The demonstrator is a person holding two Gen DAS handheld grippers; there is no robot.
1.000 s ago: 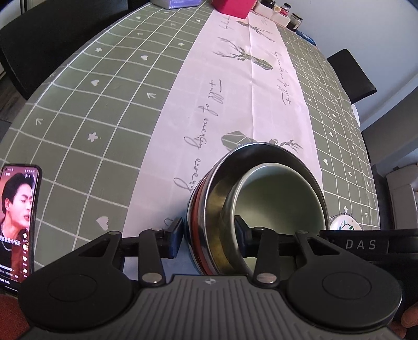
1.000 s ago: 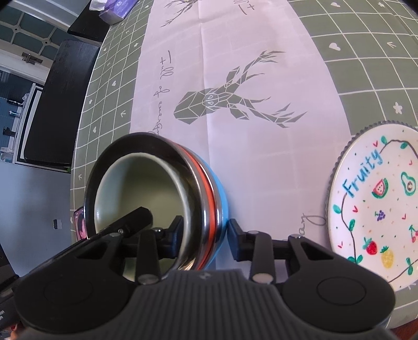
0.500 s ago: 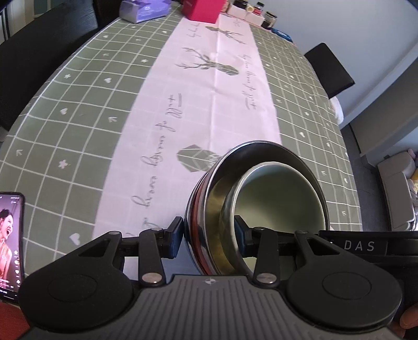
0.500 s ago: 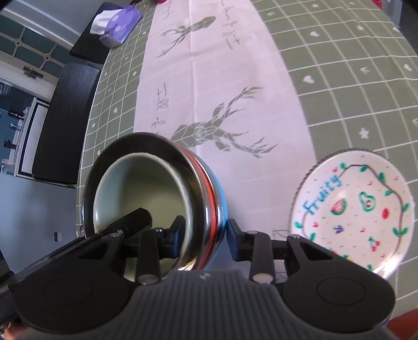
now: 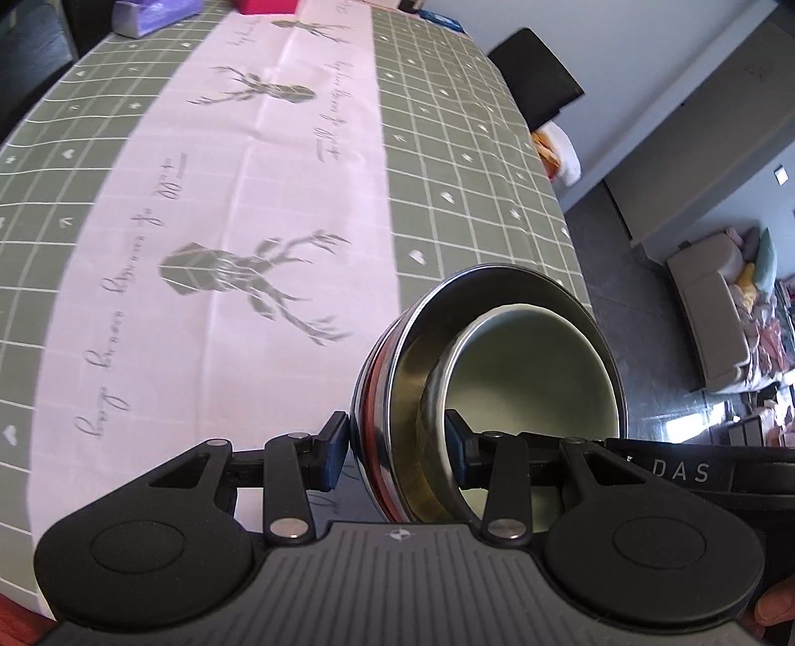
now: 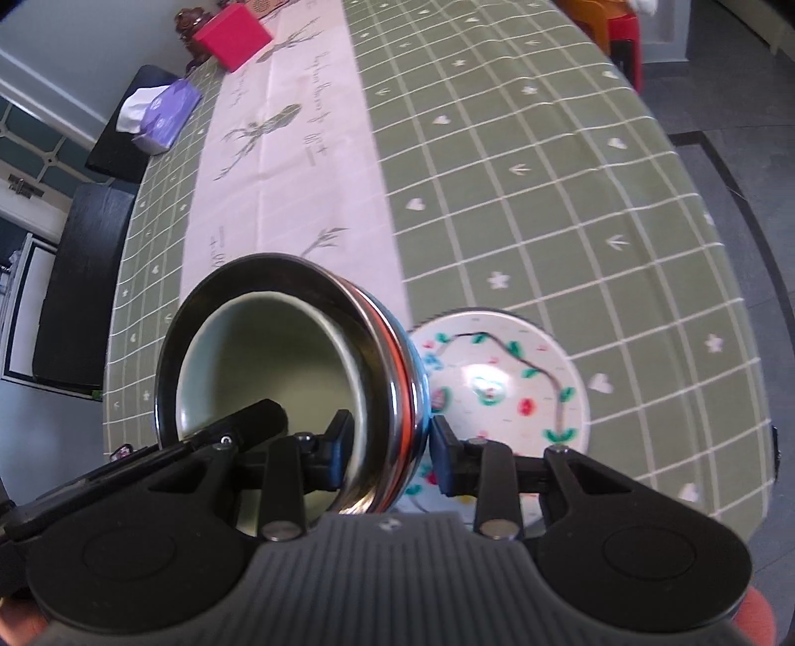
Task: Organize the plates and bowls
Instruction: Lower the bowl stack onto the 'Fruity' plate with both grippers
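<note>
A stack of nested bowls hangs tilted above the table, held between both grippers. The outer bowls are steel with red and blue bands; a pale green bowl sits inside. My left gripper is shut on the stack's left rim, one pad outside and one inside. My right gripper is shut on the opposite rim of the stack. A white plate painted with fruit lies on the green tablecloth just right of and below the stack, partly hidden by the right gripper's fingers.
The table has a green checked cloth with a white deer runner. At its far end lie a purple tissue pack and a red box. Black chairs stand alongside. The table's right edge drops to the floor, with a sofa beyond.
Both grippers have carried the bowl stack up and to the right across the table. The phone has left the left wrist view, and the fruit plate now lies close under the stack.
</note>
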